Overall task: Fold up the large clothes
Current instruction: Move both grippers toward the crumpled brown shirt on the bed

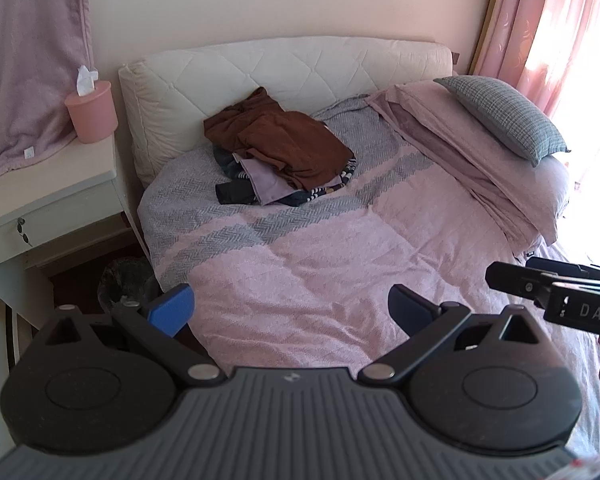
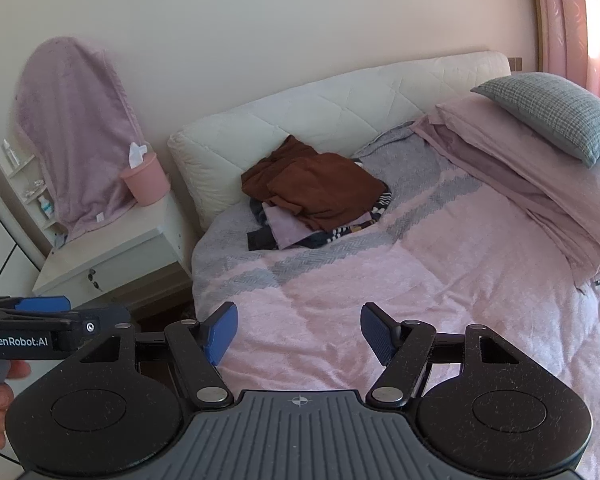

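The blue fingers (image 1: 172, 309) of the left gripper (image 1: 290, 312) were spread wide, holding nothing; those of the right gripper (image 2: 298, 330) were likewise parted and empty. "GenRobot.AI" was legible on the left unit's side in the right wrist view; "DAS" showed on the right unit in the left wrist view. Both units were held level above the pink duvet (image 1: 300, 272), side by side, aimed at the headboard (image 1: 284, 68). The pile of clothes (image 1: 278, 148), brown garment uppermost, lay near the headboard, well apart from both grippers. A pink tissue holder (image 1: 92, 112) stood on the nightstand (image 1: 40, 192).
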Motion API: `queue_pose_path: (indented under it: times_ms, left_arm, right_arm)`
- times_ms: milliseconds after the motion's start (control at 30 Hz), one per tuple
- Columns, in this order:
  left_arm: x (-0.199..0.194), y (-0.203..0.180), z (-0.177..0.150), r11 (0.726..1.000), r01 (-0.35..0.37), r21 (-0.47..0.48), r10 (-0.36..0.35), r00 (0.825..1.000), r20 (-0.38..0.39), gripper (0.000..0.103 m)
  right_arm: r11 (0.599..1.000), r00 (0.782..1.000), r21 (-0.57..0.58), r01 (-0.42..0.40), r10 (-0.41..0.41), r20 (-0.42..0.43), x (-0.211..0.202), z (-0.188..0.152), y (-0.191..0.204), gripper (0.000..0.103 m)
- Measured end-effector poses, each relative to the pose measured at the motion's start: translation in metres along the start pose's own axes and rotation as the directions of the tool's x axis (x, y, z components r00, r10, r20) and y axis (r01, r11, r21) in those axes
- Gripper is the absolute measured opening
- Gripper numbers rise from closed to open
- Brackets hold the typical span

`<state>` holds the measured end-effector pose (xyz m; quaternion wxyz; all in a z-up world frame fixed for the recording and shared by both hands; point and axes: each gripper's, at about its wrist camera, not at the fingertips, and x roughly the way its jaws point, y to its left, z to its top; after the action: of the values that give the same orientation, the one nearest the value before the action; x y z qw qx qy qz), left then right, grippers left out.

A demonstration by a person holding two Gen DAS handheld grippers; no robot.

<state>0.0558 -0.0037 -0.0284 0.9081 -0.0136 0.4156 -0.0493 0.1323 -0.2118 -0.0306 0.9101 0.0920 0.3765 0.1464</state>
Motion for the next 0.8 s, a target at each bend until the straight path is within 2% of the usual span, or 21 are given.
queue_pose_path:
  times_ms: [133,300,500,667,800]
  left_arm:
    - [0.022,0.007,0.01,1.0,0.014,0.008,-0.013,0.999,-0.032,0.102]
    - [0.061,0.019,0.031,0.999,0.017,0.031,-0.015,0.998,-0.065,0.102]
    - [0.126,0.045,0.07,0.998,0.048,0.028,-0.044,0.99,-0.134,0.102]
    - [0.181,0.065,0.107,0.995,0.089,0.052,-0.079,0.982,-0.172,0.102]
    - [0.225,0.08,0.14,0.994,0.07,0.08,-0.056,0.985,-0.166,0.102]
  right_arm:
    - [0.999,0.999,0.034,-0.007,0.009,-0.04,0.021,0.009,-0.005,0.065]
    - [0.996,0.997,0.079,0.041,-0.036,-0.072,0.06,0.024,-0.014,0.065]
    - [0.986,0.992,0.143,0.086,-0.071,-0.106,0.12,0.046,-0.023,0.065]
    - [0.983,0.988,0.128,0.128,-0.115,-0.108,0.177,0.073,-0.022,0.065]
    - [0.985,0.989,0.107,0.133,-0.124,-0.08,0.225,0.098,-0.015,0.065]
